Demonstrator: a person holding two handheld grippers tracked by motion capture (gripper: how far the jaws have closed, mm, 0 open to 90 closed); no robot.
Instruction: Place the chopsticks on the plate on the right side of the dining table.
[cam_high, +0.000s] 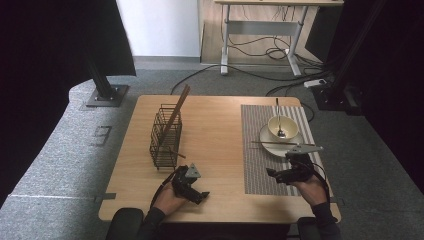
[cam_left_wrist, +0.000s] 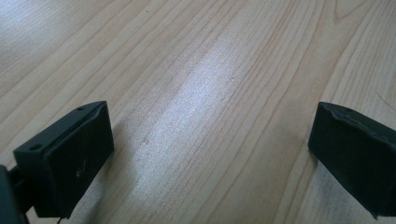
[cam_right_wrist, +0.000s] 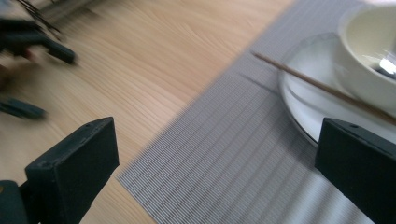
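Both our grippers, left gripper (cam_left_wrist: 210, 154) and right gripper (cam_right_wrist: 217, 172), gape empty. The chopstick (cam_right_wrist: 317, 84) on the plate (cam_right_wrist: 303, 112) looks light, stiff, slippery. We judge mid-shaft best

Grey striped placemat (cam_high: 260, 150), white bowl (cam_high: 282, 127), black wire basket (cam_high: 165, 137).

open: table centre (cam_high: 215, 145) | blocked: wire basket (cam_high: 165, 136), bowl (cam_high: 283, 127)

A thin brown chopstick (cam_high: 282, 143) lies across the white plate's (cam_high: 267, 136) rim.
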